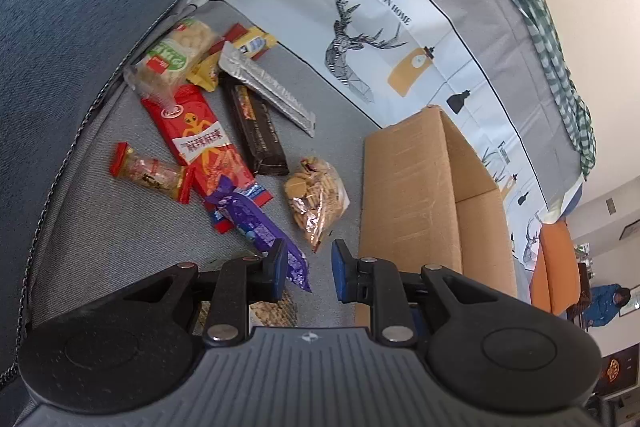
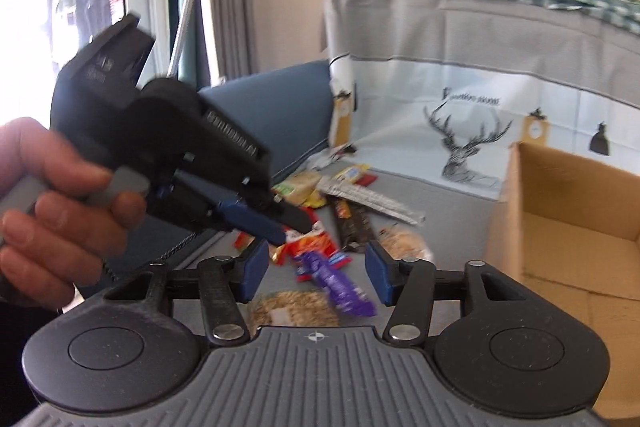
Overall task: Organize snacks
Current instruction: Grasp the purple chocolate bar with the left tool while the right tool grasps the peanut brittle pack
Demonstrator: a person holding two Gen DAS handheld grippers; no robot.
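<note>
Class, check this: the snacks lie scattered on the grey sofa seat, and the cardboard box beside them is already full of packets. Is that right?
Not quite. The cardboard box is open but empty: the right wrist view shows bare cardboard inside. The snacks, such as the purple packet, do lie scattered on the grey sofa seat beside it.

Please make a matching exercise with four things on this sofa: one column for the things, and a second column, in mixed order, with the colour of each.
Things:
1. cardboard box
2. long alien-print packet
3. wrapper nearest the left gripper
4. bar beside the silver pouch

Colours:
A. purple
B. dark brown
C. plain tan
D. red

Pairs: 1-C, 2-D, 3-A, 4-B
</note>
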